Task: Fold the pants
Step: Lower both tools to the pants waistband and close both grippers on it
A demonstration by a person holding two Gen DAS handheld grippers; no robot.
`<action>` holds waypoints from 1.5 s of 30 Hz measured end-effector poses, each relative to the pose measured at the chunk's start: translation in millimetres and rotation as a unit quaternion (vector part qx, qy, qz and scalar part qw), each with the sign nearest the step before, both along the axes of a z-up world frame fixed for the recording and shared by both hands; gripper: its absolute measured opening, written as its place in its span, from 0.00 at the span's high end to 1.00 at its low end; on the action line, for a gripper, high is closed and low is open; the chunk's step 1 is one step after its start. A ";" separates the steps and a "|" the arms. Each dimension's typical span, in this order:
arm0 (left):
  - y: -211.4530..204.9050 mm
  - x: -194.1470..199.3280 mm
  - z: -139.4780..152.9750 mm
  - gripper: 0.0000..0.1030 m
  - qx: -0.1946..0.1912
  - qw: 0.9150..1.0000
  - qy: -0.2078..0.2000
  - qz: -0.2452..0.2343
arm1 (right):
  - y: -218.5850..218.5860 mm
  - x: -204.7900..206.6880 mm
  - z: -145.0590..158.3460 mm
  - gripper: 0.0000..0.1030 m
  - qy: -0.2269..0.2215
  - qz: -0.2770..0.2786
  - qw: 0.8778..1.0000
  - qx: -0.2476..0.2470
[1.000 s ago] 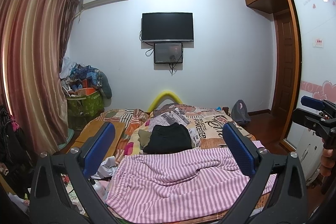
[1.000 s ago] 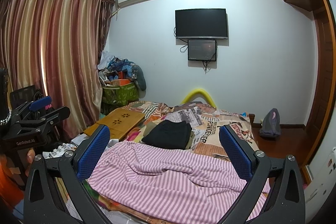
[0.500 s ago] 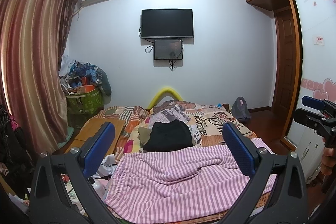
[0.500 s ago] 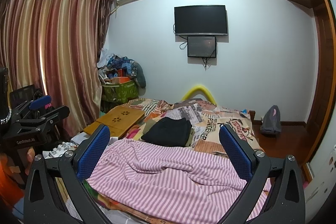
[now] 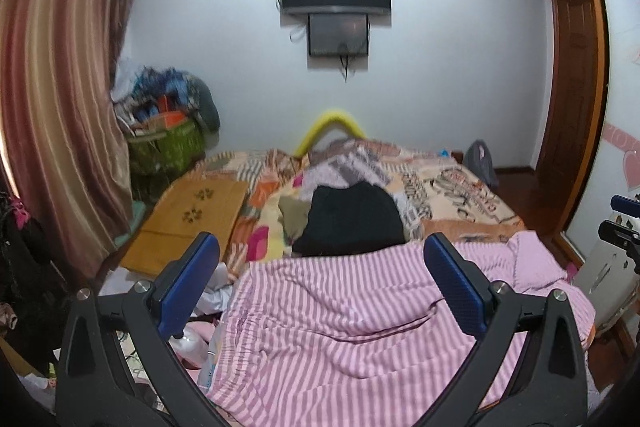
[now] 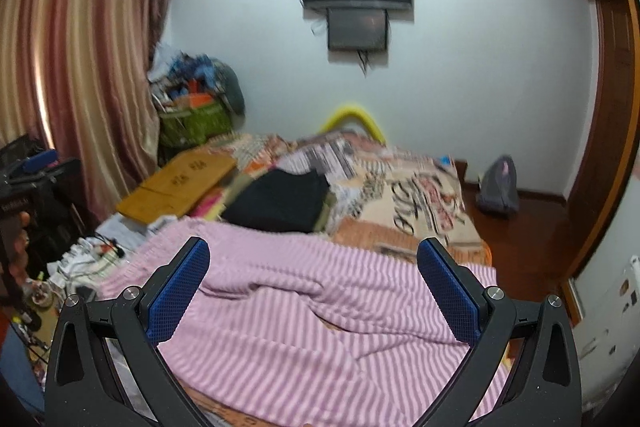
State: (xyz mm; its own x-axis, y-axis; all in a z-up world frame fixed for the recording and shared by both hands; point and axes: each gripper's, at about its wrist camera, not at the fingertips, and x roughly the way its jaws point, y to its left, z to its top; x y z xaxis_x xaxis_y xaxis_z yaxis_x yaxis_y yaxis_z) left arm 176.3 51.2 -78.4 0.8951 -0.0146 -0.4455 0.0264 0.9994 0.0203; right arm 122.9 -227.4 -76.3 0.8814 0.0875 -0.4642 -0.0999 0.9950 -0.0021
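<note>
Pink-and-white striped pants lie spread and rumpled across the near end of the bed; they also show in the right wrist view. My left gripper is open and empty, held above the pants. My right gripper is open and empty, also above the pants. The right gripper shows at the right edge of the left wrist view; the left gripper shows at the left edge of the right wrist view.
A folded black garment lies on the patterned bedspread beyond the pants. A wooden lap desk sits at the bed's left side. Clutter lies on the floor at left. A wooden door stands at right.
Both grippers have moved forward and tilted down toward the pants, which now fill more of each view. Both stay open.
</note>
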 end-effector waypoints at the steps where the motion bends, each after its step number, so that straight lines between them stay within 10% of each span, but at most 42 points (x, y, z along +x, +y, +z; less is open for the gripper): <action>1: 3.2 10.6 -4.3 0.00 0.003 1.000 0.009 0.002 | -2.3 7.4 -3.7 0.01 0.011 -0.001 1.000 -0.001; 15: 56.8 177.5 -91.8 0.00 0.017 0.990 0.131 0.060 | -54.7 114.4 -64.5 0.01 0.131 -0.032 0.991 -0.009; 24: 89.7 263.5 -185.4 0.00 0.004 0.964 0.248 0.097 | -68.7 181.4 -111.4 0.02 0.190 -0.021 0.982 -0.004; 45: 141.9 333.1 -299.8 0.06 -0.046 0.923 0.370 0.100 | -56.7 277.2 -201.2 0.07 0.283 0.053 0.953 -0.093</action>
State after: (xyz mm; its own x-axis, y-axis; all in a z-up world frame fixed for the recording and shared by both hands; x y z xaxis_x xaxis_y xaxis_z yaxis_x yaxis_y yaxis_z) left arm 509.4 193.1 -378.2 0.3359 0.0501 -0.9406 -0.1866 0.9823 -0.0143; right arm 400.1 -284.1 -277.5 0.4760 0.0319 -0.8789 -0.2379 0.9668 -0.0937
